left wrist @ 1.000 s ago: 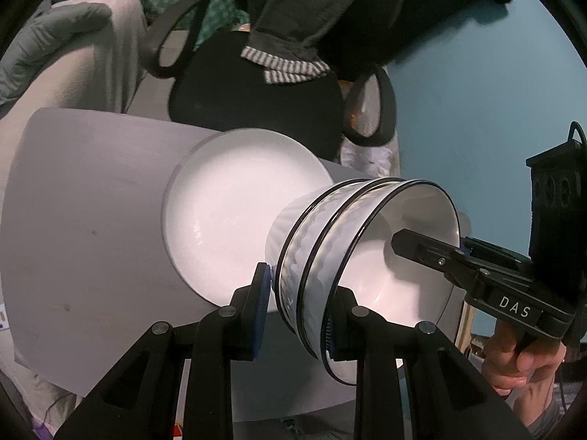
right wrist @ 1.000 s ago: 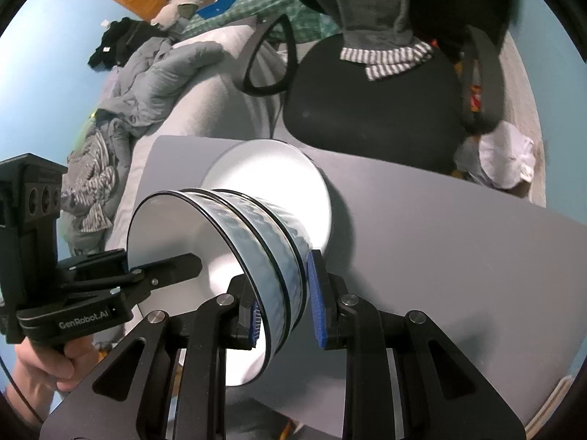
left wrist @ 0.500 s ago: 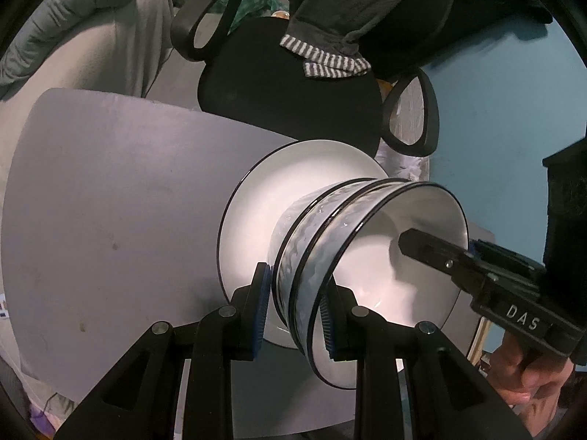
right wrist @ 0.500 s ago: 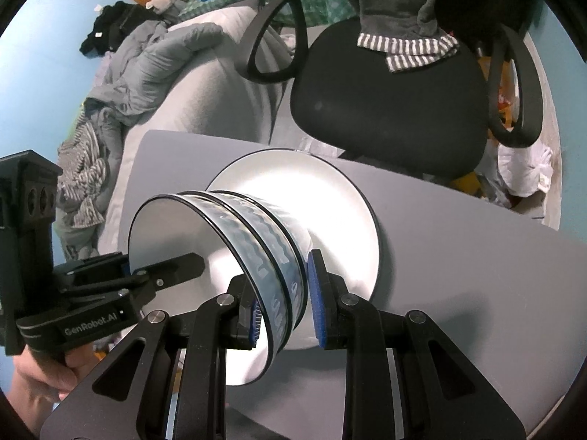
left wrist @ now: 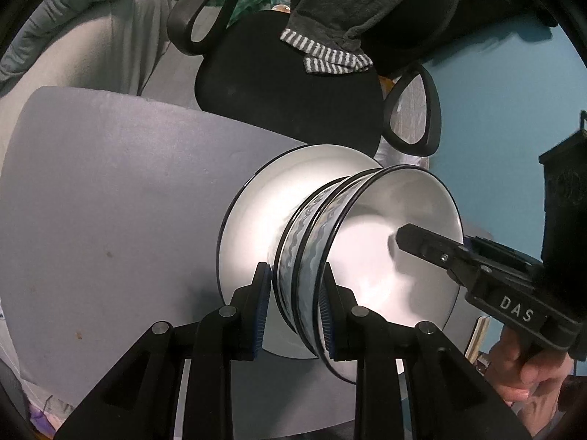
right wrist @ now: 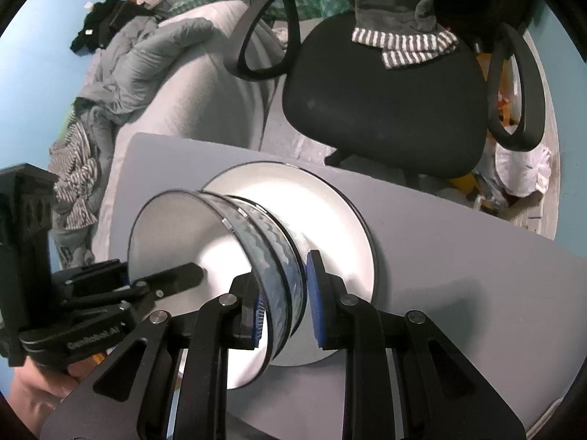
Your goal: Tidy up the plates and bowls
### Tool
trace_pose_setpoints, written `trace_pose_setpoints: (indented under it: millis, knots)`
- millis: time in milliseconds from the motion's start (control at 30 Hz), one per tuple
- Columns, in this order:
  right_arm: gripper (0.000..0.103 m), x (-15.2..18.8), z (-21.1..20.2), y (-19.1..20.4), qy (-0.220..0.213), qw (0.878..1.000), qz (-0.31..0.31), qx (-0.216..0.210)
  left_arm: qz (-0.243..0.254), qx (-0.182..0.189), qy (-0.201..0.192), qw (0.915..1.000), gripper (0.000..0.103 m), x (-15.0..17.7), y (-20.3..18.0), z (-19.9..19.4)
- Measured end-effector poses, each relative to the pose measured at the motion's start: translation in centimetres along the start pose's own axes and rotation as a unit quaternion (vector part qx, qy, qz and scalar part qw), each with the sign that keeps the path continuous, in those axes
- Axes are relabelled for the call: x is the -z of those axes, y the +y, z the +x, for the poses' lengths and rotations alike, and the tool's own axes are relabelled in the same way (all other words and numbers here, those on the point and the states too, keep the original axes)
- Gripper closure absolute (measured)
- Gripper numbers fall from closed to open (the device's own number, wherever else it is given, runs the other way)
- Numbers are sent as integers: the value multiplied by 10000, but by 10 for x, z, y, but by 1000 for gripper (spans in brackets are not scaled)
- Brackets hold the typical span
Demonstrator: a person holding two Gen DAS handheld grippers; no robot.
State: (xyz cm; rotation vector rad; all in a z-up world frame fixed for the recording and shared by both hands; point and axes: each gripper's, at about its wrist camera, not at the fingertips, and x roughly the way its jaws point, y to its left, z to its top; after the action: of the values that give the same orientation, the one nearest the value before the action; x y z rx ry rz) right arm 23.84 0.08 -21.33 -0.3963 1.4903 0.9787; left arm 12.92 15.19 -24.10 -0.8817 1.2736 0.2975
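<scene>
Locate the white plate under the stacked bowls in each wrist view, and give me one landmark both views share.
Left wrist view: the white plate sits right of centre on the grey table, behind the stacked bowls that the left gripper holds.
Right wrist view: the plate lies at centre, right of the bowls, beyond the right gripper.
Shared landmark: the black office chair with a striped cuff draped over it, behind the table.

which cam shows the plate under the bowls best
Right wrist view: the plate shows most of its face and far rim beyond the stacked bowls. Left wrist view shows only its left part; the bowls hide the rest.
</scene>
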Motion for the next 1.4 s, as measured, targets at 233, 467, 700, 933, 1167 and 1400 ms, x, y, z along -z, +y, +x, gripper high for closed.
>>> trace_pose_setpoints:
  millis: [233, 467, 700, 933, 1167, 1400]
  knots:
    - [78, 2, -2, 1, -16, 10000, -65, 22, 161, -70, -32, 9998, 78, 4, -4, 0]
    - [54, 4, -10, 11, -162, 9991, -322, 245, 65, -287, -286, 9992, 64, 10, -4, -12]
    - [45, 9, -40, 17, -517, 9938, -504, 840, -70, -366, -826, 9959, 50, 29, -1, -50]
    - [41, 25, -90, 30, -1010, 9856, -542, 1244, 238, -540, -1762, 9826, 32, 59, -18, -114]
    - [41, 44, -137, 46, -1406, 9808, -545, 1234, 699, -775, -2216, 9695, 24, 81, -49, -161]
    - [40, 61, -170, 61, -1718, 9756, -446, 1295, 1100, -822, -2572, 9566, 18, 101, -70, -203]
